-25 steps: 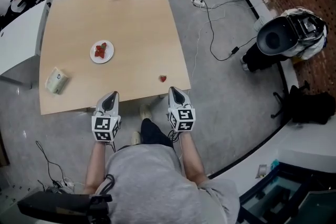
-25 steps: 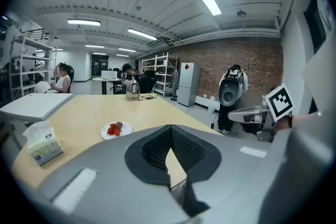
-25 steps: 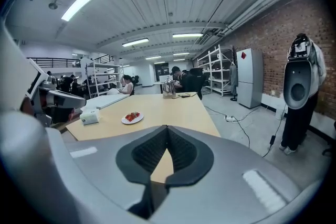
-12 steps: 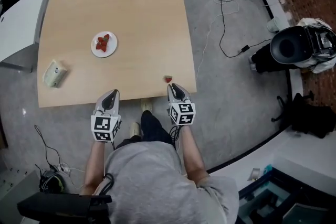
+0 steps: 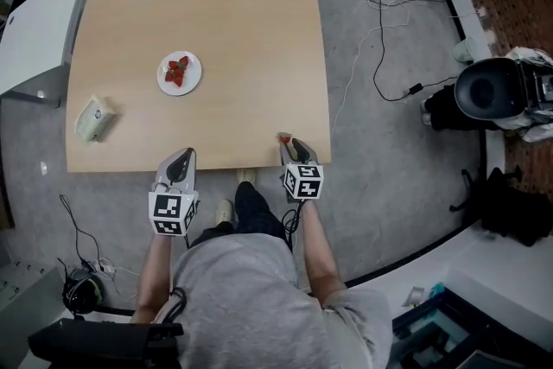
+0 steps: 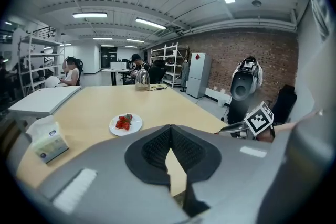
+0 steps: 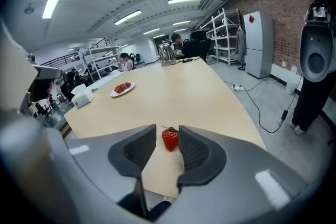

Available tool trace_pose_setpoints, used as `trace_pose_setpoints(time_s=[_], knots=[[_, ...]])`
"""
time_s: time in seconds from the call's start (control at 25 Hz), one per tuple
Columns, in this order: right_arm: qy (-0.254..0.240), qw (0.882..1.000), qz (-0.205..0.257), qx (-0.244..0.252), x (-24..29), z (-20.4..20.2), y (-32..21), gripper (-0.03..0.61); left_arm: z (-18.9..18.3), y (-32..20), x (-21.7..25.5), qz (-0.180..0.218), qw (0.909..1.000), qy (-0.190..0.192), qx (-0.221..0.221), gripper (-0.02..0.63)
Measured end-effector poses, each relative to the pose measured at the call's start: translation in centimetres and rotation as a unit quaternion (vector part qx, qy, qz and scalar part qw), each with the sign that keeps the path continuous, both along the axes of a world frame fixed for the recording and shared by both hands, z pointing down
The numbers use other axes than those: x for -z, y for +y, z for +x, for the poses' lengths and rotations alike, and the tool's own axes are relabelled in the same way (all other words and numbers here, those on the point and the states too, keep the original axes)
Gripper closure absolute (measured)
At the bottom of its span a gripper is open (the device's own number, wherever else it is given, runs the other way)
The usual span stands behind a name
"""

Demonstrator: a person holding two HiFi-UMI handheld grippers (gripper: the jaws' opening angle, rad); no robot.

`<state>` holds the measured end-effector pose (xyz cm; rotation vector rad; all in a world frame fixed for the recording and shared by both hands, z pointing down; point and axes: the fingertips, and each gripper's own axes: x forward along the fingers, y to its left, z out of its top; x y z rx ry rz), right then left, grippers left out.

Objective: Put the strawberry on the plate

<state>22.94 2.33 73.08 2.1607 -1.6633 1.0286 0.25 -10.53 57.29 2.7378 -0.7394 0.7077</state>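
Starting on my left, my left gripper (image 5: 180,158) hangs at the near edge of the table (image 5: 242,30), about where it was a second ago. Its jaws are together, with nothing between them. The plate (image 5: 193,85), which already has some strawberries (image 5: 177,70) on it, sits well apart, further in on the table.

On my right is the change. My right gripper (image 5: 292,146) has come down to the table edge and its jaws have just been opening. Now they stand wide, with the loose strawberry (image 7: 169,140) between the pads, resting on the table. I judge that closing on it is the next step.

In the head view the gripper tips cover most of this strawberry. Whether the right pad already touches it, I cannot tell. The berries on the plate are too small to count.
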Motion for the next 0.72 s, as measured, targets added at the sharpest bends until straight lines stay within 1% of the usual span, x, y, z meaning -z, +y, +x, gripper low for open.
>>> trace_pose_setpoints(time_s=[0.12, 0.28, 0.44, 0.72], knots=[[-0.006, 1.0, -0.013, 0.003, -1.3, 0.3, -0.3, 0.434, 0.1, -0.3, -0.1, 0.004, 1.0, -0.008, 0.002, 0.594], [-0.003, 1.0, -0.024, 0.007, -2.5, 0.5, -0.7, 0.43, 0.1, -0.7, -0.4, -0.001, 0.9999, -0.011, 0.008, 0.594], [0.009, 0.999, -0.028, 0.018, -2.6, 0.5, -1.2, 0.428, 0.1, -0.9, -0.7, -0.004, 0.9998, -0.013, 0.013, 0.594], [0.003, 0.999, -0.028, 0.019, -2.6, 0.7, -1.2, 0.437, 0.5, -0.8, -1.0, -0.009, 0.9997, -0.013, 0.017, 0.594]])
